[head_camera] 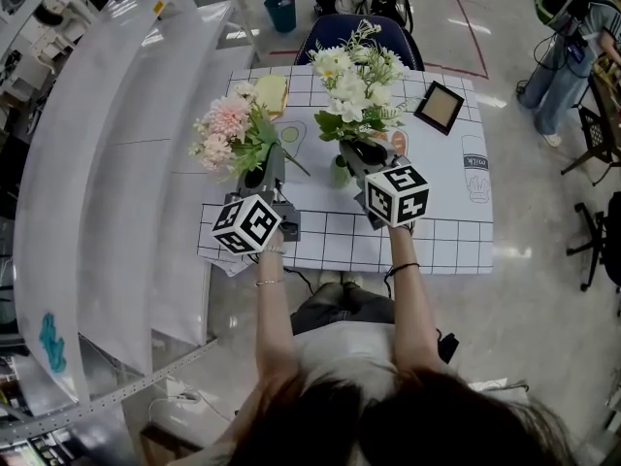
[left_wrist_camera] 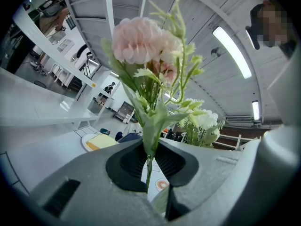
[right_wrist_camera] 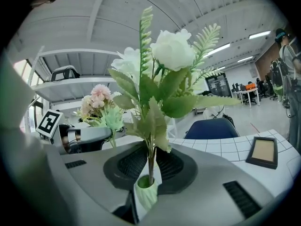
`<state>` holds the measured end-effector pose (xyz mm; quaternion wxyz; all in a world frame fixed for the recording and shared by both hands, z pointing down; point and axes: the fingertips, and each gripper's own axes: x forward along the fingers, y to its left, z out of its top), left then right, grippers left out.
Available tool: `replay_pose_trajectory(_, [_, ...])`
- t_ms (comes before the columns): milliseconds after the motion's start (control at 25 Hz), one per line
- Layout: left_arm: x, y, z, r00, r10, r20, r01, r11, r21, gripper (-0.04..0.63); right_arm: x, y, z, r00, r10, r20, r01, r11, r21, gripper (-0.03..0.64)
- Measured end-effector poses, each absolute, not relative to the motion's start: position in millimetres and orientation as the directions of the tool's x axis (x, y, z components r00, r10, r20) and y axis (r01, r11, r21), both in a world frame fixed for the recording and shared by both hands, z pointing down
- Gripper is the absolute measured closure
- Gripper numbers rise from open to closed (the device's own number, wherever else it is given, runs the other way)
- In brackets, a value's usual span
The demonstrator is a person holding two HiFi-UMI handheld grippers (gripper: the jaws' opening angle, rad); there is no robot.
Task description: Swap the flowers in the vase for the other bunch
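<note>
Grid-cloth bench (head_camera: 446,233) below. Left tool (left_wrist_camera: 149,164) clamped on pink bunch (left_wrist_camera: 141,41) stem, held clear to one side. Right tool (right_wrist_camera: 150,166) pinching white bunch (right_wrist_camera: 171,48) stem, tip in green vase (right_wrist_camera: 146,192). Stems thin, light, prob. plastic & springy: grip low. Vase looks tippy.

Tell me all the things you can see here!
grid-patterned table: one, white, centre
small ribbed vase: one, green, mid-table
white artificial flower bunch: one, white, stem entering the vase
pink artificial flower bunch: one, pink, left of it
rectangular picture frame: one, brown, table's far right
flat slab on plate: one, yellow, table's far left
padded chair: one, blue, behind the table
left gripper: one, grey, shut on the pink bunch
right gripper: one, grey, shut on the white bunch
</note>
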<state>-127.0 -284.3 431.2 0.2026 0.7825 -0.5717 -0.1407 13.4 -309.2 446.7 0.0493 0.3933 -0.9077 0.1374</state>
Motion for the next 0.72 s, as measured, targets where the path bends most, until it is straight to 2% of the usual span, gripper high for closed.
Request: replay_pose_trajectory(720, [-120.5, -279.4, 437.8, 0.306, -0.952, 0.005, -0.828, -0.263, 0.496, 0.541, 6.8, -300.7, 470.4, -0.694, -0.672, 0.26, -0.716, 0.683, -0.145, 0.561])
